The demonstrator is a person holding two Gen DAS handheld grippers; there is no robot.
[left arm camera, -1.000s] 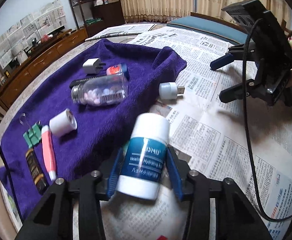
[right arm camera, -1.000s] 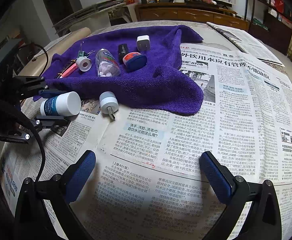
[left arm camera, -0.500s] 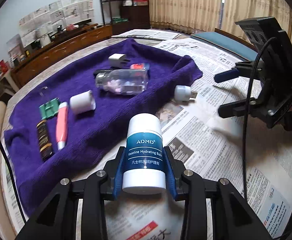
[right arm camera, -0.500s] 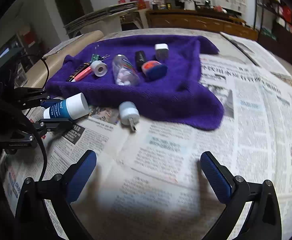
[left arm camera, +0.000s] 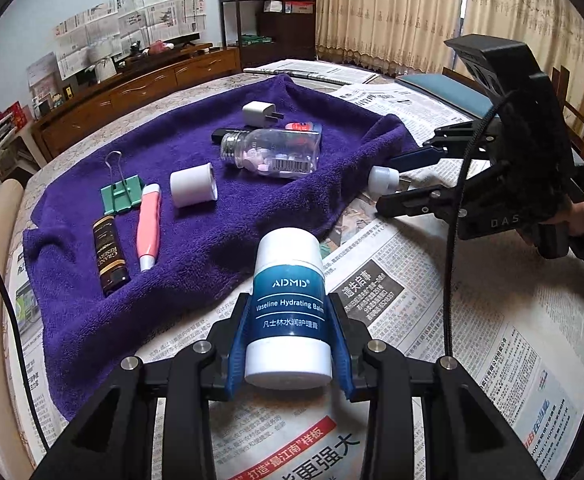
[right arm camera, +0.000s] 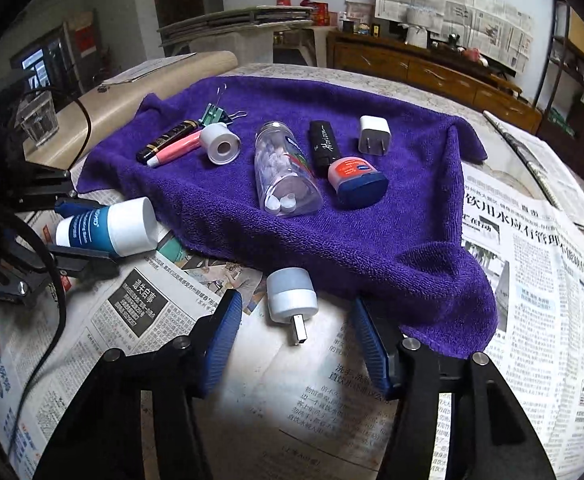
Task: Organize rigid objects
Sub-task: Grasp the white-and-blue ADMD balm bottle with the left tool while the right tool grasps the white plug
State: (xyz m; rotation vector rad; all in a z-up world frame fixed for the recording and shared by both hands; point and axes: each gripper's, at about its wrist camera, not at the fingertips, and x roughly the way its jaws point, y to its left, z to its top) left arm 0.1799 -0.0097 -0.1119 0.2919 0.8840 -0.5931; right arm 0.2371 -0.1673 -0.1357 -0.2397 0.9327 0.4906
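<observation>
Beige curtains (left arm camera: pixel 392 12) hang behind a dark shelving unit (left arm camera: pixel 267 4); newspapers taped to the pale wall (left arm camera: pixel 131 20) above a long wooden sideboard (left arm camera: pixel 139 92).

My left wrist cam looks low across the purple towel (left arm camera: pixel 195 216); right cam faces it (right arm camera: pixel 332 216) close, from the opposite side.

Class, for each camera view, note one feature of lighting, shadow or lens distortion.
Left wrist view: fisheye bends the newspaper edges; curtains glow with daylight. Right wrist view: the right gripper casts a dark shadow on the paper below; dark vignette fills the corners.
</observation>
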